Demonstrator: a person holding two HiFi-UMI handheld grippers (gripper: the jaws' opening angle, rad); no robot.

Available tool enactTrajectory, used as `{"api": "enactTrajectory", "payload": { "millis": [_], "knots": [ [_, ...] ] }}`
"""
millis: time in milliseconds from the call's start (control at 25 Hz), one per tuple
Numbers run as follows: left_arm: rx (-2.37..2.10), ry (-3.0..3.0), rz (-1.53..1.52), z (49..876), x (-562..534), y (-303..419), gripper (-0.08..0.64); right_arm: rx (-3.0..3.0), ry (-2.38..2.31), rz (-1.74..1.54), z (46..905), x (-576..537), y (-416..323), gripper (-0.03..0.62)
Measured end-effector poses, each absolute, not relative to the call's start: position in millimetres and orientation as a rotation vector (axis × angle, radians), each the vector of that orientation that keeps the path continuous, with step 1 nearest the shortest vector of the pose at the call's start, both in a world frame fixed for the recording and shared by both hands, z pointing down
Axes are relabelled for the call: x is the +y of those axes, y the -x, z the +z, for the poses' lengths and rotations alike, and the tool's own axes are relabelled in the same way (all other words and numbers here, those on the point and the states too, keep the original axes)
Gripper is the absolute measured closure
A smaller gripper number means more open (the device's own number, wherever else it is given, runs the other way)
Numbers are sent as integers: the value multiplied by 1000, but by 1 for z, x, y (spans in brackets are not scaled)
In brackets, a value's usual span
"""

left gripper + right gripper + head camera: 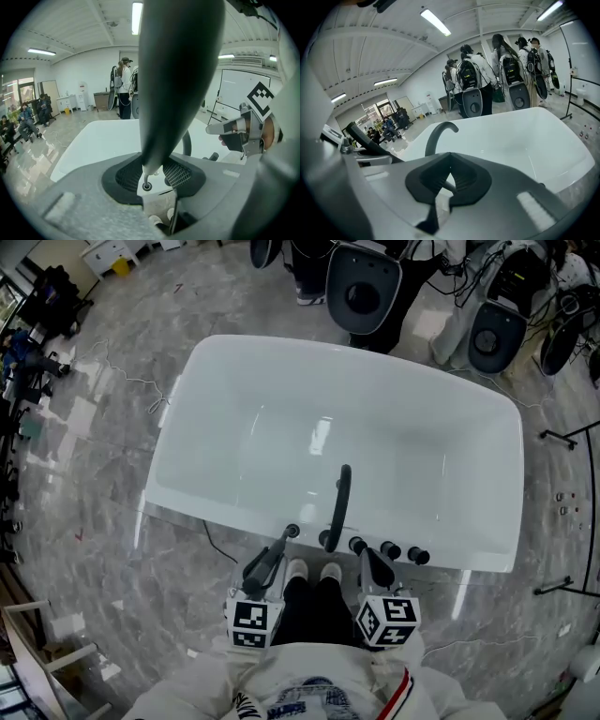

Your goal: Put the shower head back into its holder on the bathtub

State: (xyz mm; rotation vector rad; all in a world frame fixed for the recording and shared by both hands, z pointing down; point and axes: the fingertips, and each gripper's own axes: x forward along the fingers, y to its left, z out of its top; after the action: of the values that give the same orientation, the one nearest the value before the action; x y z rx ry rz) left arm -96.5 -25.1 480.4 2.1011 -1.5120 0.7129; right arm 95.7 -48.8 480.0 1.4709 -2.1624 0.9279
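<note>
My left gripper (266, 565) clamps the shower head (173, 70) near the holder (292, 531); seating remains, I judge. Right gripper (378, 567) closed, empty.

white bathtub (183, 460) on (grey marble) floor (84, 549)

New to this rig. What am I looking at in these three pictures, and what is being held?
There is no robot: a person stands at a white bathtub with a hand-held gripper in each hand. The head view looks down from a camera on the person's head. The other two views come from a camera riding on each gripper, looking along its jaws. The left hand-held gripper is clamped on the dark shower head. The right hand-held gripper is shut and empty. A black spout and knobs stand on the tub's near rim.
</note>
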Motion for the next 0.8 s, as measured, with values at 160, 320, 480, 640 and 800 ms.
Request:
{"api": "enactTrajectory", "payload": {
  "millis": [160,320,480,640,800],
  "knots": [
    [-1506,-2079,730,502,-27,103,419,-2131,-1485,958,498,-44,-95,586],
    [-1488,-2081,734,518,-31,106,419,-2127,-1493,960,513,-42,-91,586],
    [-1471,-2089,734,528,-30,105,419,-2124,-1495,949,522,-38,-87,586],
    [-1456,-2096,726,533,-32,101,419,-2120,-1501,921,526,-43,-87,586],
    [-1443,-2105,725,537,-33,100,419,-2116,-1503,925,532,-47,-82,586]
  ]
}}
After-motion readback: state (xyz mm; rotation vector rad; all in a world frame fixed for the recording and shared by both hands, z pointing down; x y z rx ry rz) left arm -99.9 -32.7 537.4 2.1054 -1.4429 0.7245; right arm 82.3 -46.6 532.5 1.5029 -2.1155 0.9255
